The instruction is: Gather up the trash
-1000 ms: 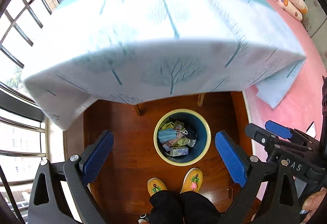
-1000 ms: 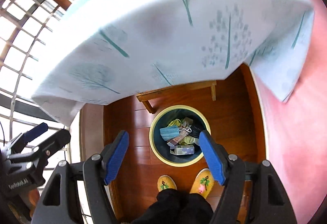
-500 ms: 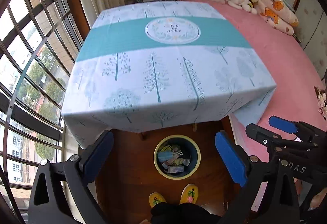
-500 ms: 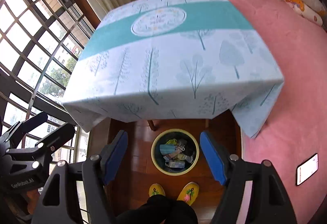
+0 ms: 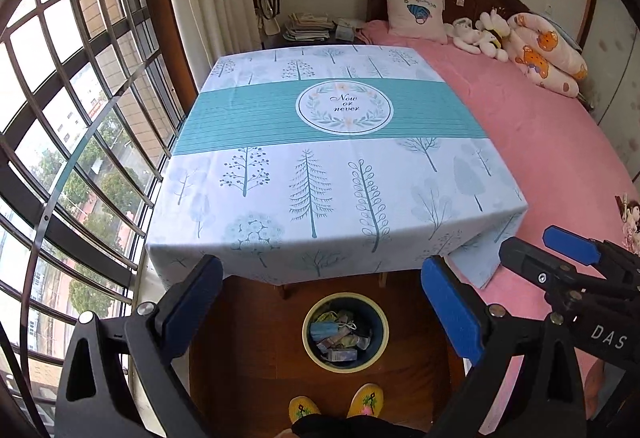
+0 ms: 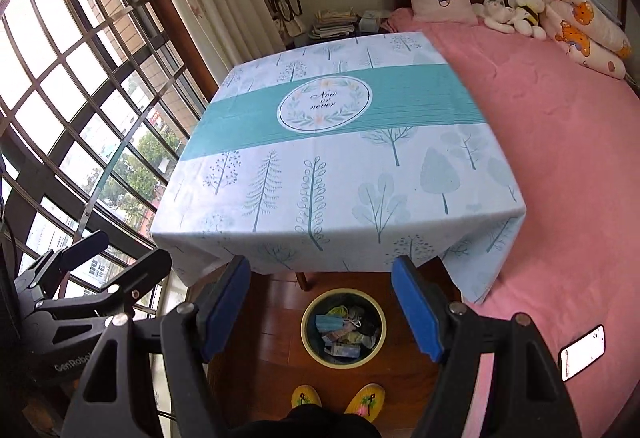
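Overhead, I hold both grippers high above the table [image 5: 320, 174], jaws spread wide and carrying nothing, a vantage that I judge lets me scan the tree-printed cloth for anything left to pick up. No litter shows on it. The left gripper [image 5: 320, 302] and right gripper [image 6: 320, 302] each frame the trash bin [image 5: 312, 352] on the wooden floor, well below the blue pads [image 5: 450, 312] and just in front of my yellow slippers [image 6: 304, 398]. Collected trash, a blue face mask [image 6: 331, 323] among wrappers, lies inside the bin. A phone [image 6: 582, 352] rests on the pink bed [image 6: 560, 158] beside the table.
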Demonstrator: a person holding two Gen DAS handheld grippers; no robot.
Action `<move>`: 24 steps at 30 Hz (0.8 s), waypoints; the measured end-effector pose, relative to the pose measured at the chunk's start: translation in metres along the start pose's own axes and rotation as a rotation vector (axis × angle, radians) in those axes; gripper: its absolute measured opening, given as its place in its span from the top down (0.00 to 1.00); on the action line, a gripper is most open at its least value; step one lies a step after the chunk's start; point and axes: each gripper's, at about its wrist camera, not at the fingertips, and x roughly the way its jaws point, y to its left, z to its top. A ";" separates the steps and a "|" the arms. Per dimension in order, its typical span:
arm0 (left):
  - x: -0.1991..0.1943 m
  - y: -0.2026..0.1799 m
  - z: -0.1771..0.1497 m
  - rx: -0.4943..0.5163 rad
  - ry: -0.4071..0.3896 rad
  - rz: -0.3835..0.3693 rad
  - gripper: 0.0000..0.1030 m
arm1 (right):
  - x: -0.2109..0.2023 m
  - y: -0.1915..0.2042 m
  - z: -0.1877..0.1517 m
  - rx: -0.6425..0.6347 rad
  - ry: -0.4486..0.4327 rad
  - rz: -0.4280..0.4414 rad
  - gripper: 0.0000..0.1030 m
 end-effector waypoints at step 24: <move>-0.006 0.002 -0.008 -0.030 -0.021 0.050 0.04 | -0.008 0.009 -0.005 -0.062 -0.042 -0.020 0.28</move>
